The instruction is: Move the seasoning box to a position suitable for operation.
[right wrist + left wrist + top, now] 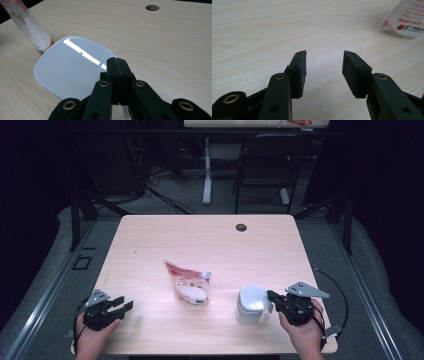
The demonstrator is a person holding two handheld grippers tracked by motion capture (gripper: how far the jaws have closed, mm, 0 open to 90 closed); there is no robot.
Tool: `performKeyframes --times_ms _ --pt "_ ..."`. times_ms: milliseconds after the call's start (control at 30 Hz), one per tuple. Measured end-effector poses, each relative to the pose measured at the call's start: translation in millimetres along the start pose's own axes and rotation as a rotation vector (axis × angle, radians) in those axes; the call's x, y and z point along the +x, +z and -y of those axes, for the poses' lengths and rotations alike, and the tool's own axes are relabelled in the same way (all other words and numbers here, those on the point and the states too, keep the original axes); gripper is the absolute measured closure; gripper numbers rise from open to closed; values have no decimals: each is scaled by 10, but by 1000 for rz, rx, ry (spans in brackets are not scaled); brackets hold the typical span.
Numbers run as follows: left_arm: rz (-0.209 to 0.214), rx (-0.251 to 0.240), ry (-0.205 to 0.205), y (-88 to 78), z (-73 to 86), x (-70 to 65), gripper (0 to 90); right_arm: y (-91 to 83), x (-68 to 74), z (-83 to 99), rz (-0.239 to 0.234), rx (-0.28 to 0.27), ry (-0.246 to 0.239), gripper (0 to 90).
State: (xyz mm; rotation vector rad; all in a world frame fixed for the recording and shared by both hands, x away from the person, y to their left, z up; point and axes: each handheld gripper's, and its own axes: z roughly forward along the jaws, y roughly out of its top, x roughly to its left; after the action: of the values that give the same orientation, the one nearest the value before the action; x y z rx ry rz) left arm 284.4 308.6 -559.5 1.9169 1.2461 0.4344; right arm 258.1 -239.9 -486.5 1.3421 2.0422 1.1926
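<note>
- Pale wood-grain table (200,235) is filling the middle of the high view, sitting on grey flooring with dark surroundings; a round cable hole (241,227) is showing near its far edge, and a black chair (265,165) is standing beyond it.
- A red-and-white pouch (187,282) is standing near the table's centre, leaning a little, with its spout turned toward the right.
- A white container (251,305) with a glossy, rounded-square lid is sitting to the right of the pouch, close to it yet apart from it in the high view.
- The right gripper (272,297) is being held at the container's right side, its jaws pressed flat together with nothing between them; in the right gripper view the closed tips are lying over the lid's near edge, though whether they are touching it I cannot tell.
- The left gripper (124,304) is resting near the table's front left corner, well apart from the pouch, its jaws spread with only bare wood showing between the pads (299,72).
</note>
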Motion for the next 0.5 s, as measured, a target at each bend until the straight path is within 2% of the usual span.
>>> performKeyframes --times_ms 500 --pt "0 1 0 3 1 0 545 -2 -20 9 -9 -1 12 900"
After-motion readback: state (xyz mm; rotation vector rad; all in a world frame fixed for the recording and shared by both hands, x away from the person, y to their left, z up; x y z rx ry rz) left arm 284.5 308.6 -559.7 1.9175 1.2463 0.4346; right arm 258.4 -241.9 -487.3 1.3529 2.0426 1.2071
